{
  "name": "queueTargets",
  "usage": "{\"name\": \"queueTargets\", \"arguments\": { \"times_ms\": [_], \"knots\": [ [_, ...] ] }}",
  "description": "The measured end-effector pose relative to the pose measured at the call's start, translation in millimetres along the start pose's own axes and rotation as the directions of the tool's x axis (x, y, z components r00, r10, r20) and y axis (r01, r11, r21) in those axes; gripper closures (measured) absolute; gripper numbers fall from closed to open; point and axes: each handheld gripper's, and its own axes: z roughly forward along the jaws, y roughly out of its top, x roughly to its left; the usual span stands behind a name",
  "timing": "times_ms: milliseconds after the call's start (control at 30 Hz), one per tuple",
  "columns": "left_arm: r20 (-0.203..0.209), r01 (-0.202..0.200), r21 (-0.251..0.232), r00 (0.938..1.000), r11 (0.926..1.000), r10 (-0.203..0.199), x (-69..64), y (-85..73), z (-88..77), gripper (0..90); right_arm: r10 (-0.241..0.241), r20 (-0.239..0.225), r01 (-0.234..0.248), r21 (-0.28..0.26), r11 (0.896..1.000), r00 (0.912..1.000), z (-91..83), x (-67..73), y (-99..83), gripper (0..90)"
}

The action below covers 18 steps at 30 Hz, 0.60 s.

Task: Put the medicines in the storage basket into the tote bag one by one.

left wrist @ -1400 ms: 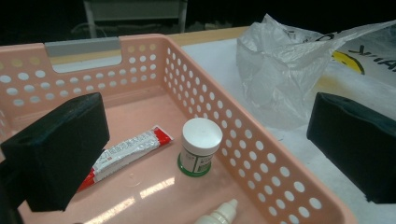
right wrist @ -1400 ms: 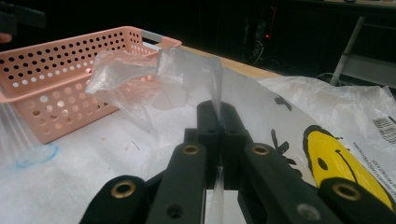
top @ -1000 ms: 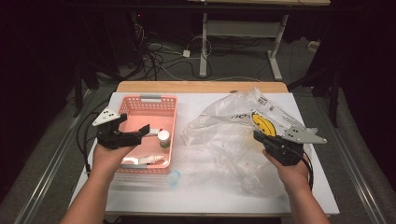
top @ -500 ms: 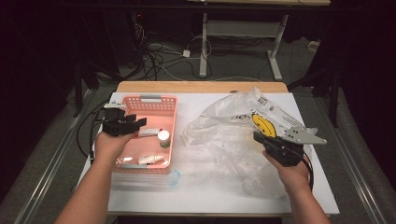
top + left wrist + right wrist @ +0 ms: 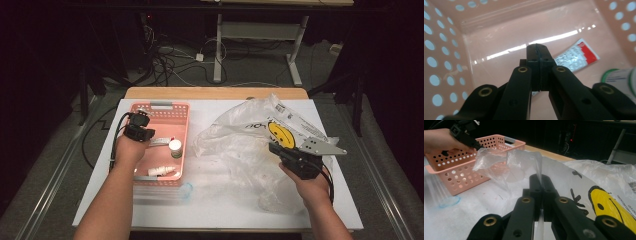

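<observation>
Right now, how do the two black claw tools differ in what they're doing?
The left gripper points down inside the pink basket, jaws shut on nothing; the right gripper sits over the table, jaws pinching the clear plastic bag. The left tilts steeply; the right lies flatter. Both are shut.

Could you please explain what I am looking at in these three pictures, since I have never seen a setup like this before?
No robot here: a person holds a hand-held two-jaw gripper in each hand. The high view looks down on the table from above the person's side. The other two pictures come from cameras riding on the grippers, looking along their black jaws.

On the table sit a pink perforated basket and a crumpled clear plastic bag with a yellow smiley face.

The left gripper reaches into the basket, its jaws shut on nothing, beside a red-and-white sachet. The basket also holds a small white bottle and a round green-rimmed container.

The right gripper is shut on an edge of the plastic bag.
</observation>
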Motion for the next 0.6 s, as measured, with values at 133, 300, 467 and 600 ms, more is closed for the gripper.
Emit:
{"name": "queueTargets", "arguments": {
  "times_ms": [133,300,467,600],
  "knots": [
    [-0.023,0.002,-0.001,0.9997,1.0,-0.002,2.3,1.5,4.1,87.8,-0.003,-0.003,0.003,0.003,1.0,1.0,0.5,0.7,-0.3,90.0],
    [-0.064,-0.015,0.061,0.9978,0.998,0.019,4.1,0.6,10.1,87.8,-0.01,-0.008,0.01,0.006,1.0,0.9999,1.1,2.3,-0.4,90.0],
    [-0.062,-0.022,0.108,0.9976,0.9939,0.029,2.5,-1.0,12.9,87.8,-0.012,-0.006,0.012,0.008,1.0,0.9999,1.6,2.3,-0.6,90.0],
    [-0.042,-0.034,0.145,0.9983,0.9889,0.04,0.0,-3.7,12.5,87.8,-0.006,0.002,0.006,0.002,1.0,1.0,0.6,1.1,-0.3,90.0]
  ]
}}
